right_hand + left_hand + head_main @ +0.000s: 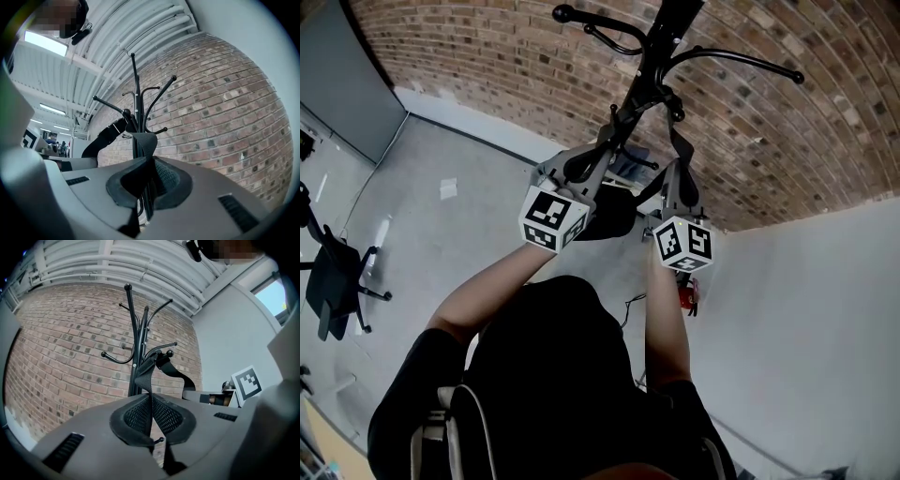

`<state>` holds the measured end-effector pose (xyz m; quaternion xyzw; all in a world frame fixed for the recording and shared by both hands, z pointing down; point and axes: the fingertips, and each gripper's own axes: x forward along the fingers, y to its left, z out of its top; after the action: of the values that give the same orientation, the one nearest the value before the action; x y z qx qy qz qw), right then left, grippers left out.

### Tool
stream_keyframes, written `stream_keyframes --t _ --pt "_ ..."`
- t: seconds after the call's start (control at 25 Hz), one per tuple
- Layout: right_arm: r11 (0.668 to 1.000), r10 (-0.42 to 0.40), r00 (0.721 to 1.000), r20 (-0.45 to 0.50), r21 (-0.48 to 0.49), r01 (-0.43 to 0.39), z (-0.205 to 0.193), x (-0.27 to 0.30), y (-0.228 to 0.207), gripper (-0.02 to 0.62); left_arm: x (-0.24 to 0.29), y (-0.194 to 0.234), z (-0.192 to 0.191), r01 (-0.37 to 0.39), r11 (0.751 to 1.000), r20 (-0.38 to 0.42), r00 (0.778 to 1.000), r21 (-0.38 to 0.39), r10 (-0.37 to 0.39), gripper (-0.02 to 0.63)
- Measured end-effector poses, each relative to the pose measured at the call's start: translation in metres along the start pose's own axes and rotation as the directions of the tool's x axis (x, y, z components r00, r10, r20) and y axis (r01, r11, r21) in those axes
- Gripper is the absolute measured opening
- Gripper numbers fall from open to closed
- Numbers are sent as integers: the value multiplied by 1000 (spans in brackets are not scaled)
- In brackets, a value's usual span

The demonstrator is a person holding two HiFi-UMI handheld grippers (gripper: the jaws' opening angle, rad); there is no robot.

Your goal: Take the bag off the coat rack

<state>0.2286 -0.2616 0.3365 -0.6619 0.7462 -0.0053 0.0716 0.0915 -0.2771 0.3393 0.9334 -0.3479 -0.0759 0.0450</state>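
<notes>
A black coat rack (661, 42) stands before a brick wall. The bag's black webbing strap (680, 145) hangs over one of the rack's lower hooks, and the dark bag (614, 214) hangs below, between my two grippers. My left gripper (591, 164) is shut on the strap (149, 380), which runs up from its jaws to the hook (164, 355). My right gripper (680, 187) is shut on another stretch of the strap (143, 145), folded over just in front of the rack's pole (136, 93). Both grippers point about level at the rack.
The brick wall (487, 66) is behind the rack and a white wall (806, 309) is on the right. A black office chair (333, 281) stands at the far left. A small red object (687, 298) with a cable lies on the floor near the rack's foot.
</notes>
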Motion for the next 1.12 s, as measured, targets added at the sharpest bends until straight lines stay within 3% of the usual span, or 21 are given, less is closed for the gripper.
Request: stream_keyframes --t 0.32,0.96,1.12 --pt "999 -12 998 64 38 9 25 -17 2 21 -7 -7 26 0 1000 19 1000 -6 0 23" --pt "990 -51 972 231 141 18 98 -66 -7 21 -32 -5 102 6 999 177 984 -43 1 23" --pt "993 -49 967 252 119 20 120 -80 2 21 -36 -9 117 20 998 198 980 -64 -7 23"
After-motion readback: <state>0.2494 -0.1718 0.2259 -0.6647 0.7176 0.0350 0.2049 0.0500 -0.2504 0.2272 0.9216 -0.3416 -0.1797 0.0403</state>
